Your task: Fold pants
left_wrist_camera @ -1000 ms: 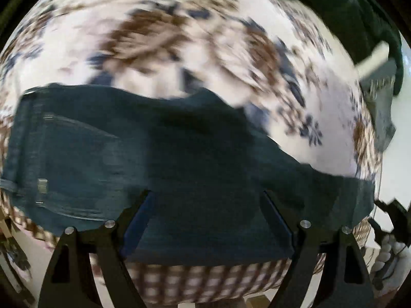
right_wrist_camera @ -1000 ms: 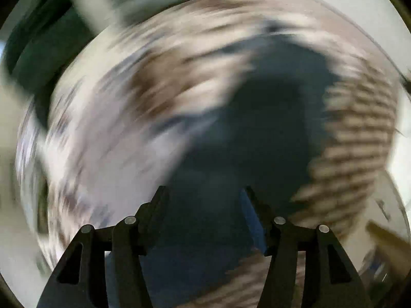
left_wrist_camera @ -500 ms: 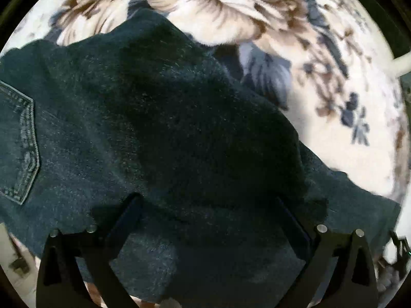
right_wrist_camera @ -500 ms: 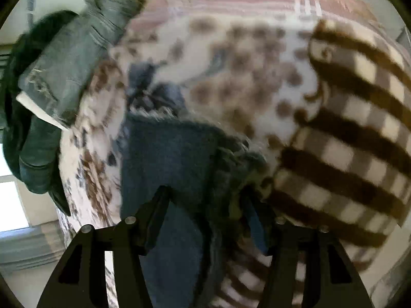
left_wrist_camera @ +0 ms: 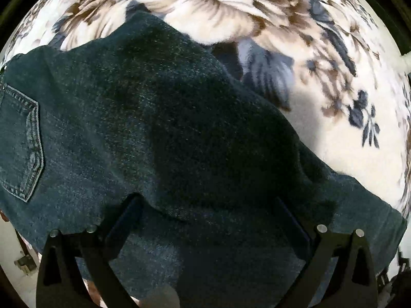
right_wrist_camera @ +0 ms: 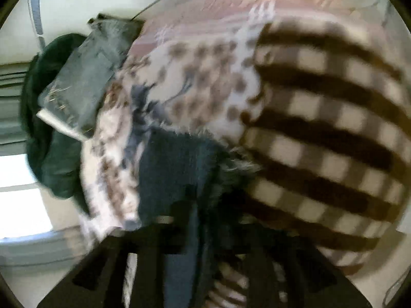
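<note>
We find the dark jeans (left_wrist_camera: 159,128) spread on the floral blanket (left_wrist_camera: 334,133). The left gripper (left_wrist_camera: 205,205) stands fully open above the denim, gripping nothing. The right gripper (right_wrist_camera: 203,220), blurred, has just been opening, the frayed hem (right_wrist_camera: 231,164) between its jaws; grip uncertain.

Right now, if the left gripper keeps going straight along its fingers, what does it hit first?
The dark denim pants, most likely: denim fills the space ahead of the open left gripper. Depth is unclear.
</note>
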{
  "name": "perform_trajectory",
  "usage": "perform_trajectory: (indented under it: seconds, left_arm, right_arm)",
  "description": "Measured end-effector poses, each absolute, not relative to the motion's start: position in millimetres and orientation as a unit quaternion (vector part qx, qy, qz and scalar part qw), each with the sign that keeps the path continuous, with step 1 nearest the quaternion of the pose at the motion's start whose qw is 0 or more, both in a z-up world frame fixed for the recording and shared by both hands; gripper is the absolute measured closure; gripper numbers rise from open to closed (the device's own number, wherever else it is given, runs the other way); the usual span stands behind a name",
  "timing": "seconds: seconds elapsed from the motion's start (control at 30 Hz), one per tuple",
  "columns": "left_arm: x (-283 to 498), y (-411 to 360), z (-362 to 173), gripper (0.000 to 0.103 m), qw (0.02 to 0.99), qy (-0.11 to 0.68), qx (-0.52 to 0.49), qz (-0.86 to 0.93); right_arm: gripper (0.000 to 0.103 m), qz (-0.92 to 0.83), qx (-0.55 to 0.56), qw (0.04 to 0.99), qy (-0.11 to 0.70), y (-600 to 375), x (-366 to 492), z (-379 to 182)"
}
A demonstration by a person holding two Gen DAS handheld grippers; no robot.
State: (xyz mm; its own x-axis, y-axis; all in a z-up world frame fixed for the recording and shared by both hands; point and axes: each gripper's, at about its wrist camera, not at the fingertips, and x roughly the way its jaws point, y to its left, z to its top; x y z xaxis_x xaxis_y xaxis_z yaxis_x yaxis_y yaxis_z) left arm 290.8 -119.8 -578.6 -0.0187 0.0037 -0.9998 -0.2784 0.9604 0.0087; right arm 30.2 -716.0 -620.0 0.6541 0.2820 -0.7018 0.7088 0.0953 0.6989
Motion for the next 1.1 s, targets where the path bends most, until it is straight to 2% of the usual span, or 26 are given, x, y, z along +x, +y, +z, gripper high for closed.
perform_trajectory:
  seconds: [0.03, 0.13, 0.17, 0.2, 0.23, 0.27, 0.43, 0.63, 0.87, 0.97, 1.1]
  left_arm:
    - [290, -119, -580, 0.000, 0.696, 0.703, -0.097, 0.105]
    - [283, -121, -580, 0.000, 0.710, 0.689, -0.095, 0.113]
    - [280, -121, -578, 0.000, 0.715, 0.684, -0.095, 0.114]
    - [277, -121, -578, 0.000, 0.720, 0.678, -0.094, 0.115]
    - [276, -123, -577, 0.000, 0.722, 0.676, -0.094, 0.115]
    - [274, -123, -576, 0.000, 0.724, 0.674, -0.093, 0.114]
    - [270, -119, -571, 0.000, 0.714, 0.685, -0.103, 0.099]
    - [261, -108, -537, 0.000, 0.724, 0.676, -0.113, 0.081]
    - [224, -66, -477, 0.000, 0.758, 0.636, -0.129, 0.064]
    - [204, -32, -466, 0.000, 0.759, 0.633, -0.144, 0.054]
    - [182, 10, -464, 0.000, 0.753, 0.640, -0.144, 0.053]
  right_arm:
    - [0.035, -0.152, 0.661, 0.636, 0.369, -714, 33, -626]
    - [0.033, -0.140, 0.656, 0.653, 0.352, -706, 50, -633]
    - [0.036, -0.140, 0.658, 0.657, 0.340, -704, 52, -633]
    - [0.053, -0.140, 0.658, 0.660, 0.335, -702, 58, -634]
    - [0.092, -0.148, 0.647, 0.662, 0.347, -700, 65, -634]
    - [0.094, -0.155, 0.640, 0.666, 0.350, -698, 69, -633]
    - [0.095, -0.186, 0.590, 0.699, 0.359, -687, 77, -600]
    - [0.095, -0.158, 0.519, 0.768, 0.341, -646, 94, -513]
    - [0.095, -0.068, 0.382, 0.847, 0.362, -501, 138, -423]
    - [0.095, -0.025, 0.309, 0.865, 0.395, -417, 153, -424]
    - [0.095, 0.035, 0.213, 0.863, 0.456, -295, 172, -465]
